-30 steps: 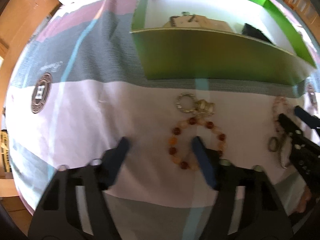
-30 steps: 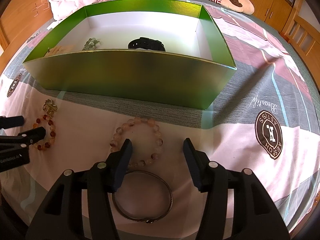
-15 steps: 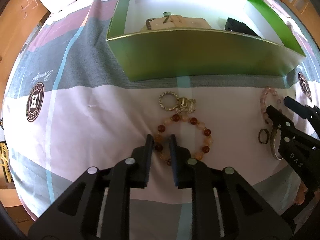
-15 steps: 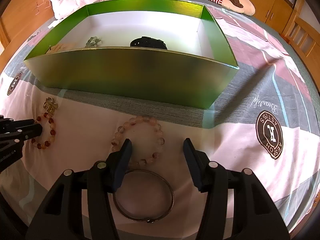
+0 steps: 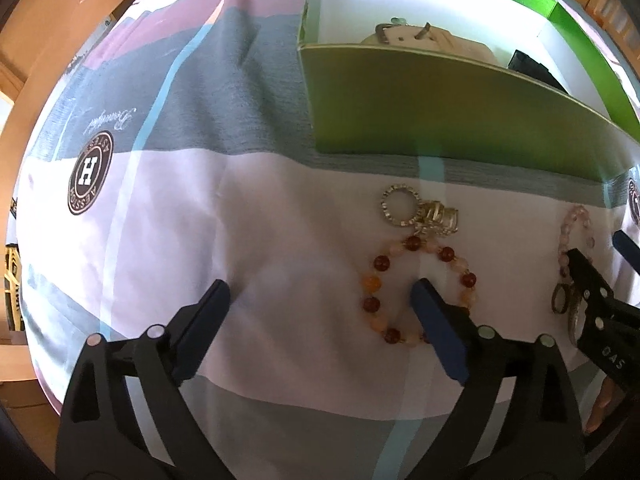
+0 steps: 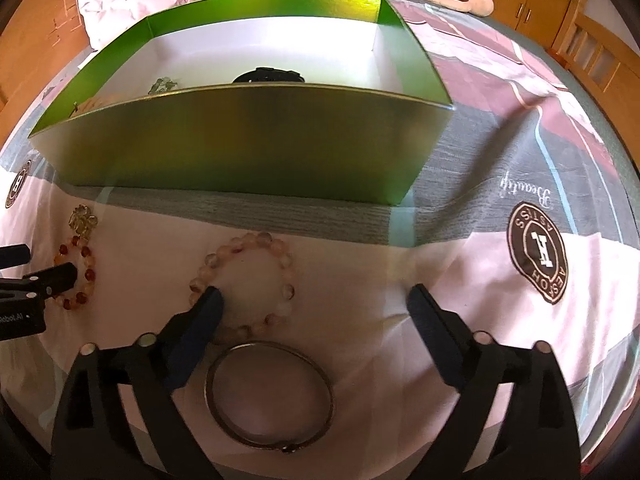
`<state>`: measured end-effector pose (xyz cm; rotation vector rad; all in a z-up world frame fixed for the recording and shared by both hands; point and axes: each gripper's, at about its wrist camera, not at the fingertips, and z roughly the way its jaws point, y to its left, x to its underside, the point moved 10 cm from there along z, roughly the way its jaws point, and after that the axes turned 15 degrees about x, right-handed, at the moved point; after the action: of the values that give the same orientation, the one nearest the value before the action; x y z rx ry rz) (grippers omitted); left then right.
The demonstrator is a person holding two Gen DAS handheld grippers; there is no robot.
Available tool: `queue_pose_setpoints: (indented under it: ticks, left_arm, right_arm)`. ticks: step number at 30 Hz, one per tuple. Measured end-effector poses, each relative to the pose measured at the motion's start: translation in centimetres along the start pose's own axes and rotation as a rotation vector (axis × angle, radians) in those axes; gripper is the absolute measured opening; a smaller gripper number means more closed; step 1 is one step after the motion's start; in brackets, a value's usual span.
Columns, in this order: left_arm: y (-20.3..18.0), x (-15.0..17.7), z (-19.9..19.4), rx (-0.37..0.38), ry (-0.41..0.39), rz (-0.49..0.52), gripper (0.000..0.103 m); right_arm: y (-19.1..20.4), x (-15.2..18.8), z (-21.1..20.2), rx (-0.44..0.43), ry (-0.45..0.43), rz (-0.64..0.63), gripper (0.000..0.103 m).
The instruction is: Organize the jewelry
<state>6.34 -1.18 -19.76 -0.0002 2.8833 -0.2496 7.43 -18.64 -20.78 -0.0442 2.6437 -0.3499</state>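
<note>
Now both tools stand spread wide, their jaws having just been opening, and neither has hold of anything. The left gripper had pinched nearly shut half a second back, over the near-left rim of the red and orange bead bracelet; the bracelet lies flat on the patterned bedsheet all the same, so that pinch took nothing. The gripper's right finger now sits over the middle of the bead ring, its left finger well off on bare cloth. A silver ring with a gold charm lies just beyond the bracelet, touching its far side.

The right gripper has gone from half spread to fully wide. Its left finger overlaps the near-left rim of the pale pink bead bracelet, its right finger is over bare sheet, and the metal bangle lies just near of the beads, between the fingers' bases.

The green box stands far of all this, already holding a dark band and a few smaller pieces. I judge both hands to be lining up fresh grabs, so four loose pieces remain to go into the box.
</note>
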Motion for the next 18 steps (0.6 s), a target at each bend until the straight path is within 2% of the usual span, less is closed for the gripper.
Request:
queue_pose_setpoints:
  ticks: [3, 6, 8, 11, 15, 17, 18]
  left_arm:
    - [0.3, 0.0, 0.0, 0.0, -0.007, 0.001, 0.1]
    - [0.4, 0.4, 0.2, 0.047, -0.013, -0.039, 0.101]
    - [1.6, 0.2, 0.5, 0.078, -0.048, -0.054, 0.101]
    - [2.1, 0.1, 0.5, 0.085, -0.104, -0.056, 0.101]
    - [2.2, 0.9, 0.4, 0.084, -0.09, -0.07, 0.101]
    - [2.9, 1.3, 0.0, 0.099, -0.095, -0.109, 0.099]
    - [3.2, 1.4, -0.1, 0.087, -0.091, -0.12, 0.092]
  right_arm:
    - [-0.2, 0.0, 0.3, -0.007, 0.003, 0.015, 0.102]
    - [-0.3, -0.2, 0.6, -0.014, 0.022, -0.007, 0.102]
    - [-0.5, -0.4, 0.8, -0.027, 0.017, 0.005, 0.102]
    - [-1.1, -0.7, 1.0, -0.022, -0.035, 0.023, 0.102]
    - [-1.5, -0.9, 1.3, -0.019, -0.036, 0.009, 0.102]
    - [-1.5, -1.0, 1.4, -0.02, -0.019, -0.006, 0.102]
    - [-1.5, -1.1, 1.4, -0.021, -0.019, -0.018, 0.099]
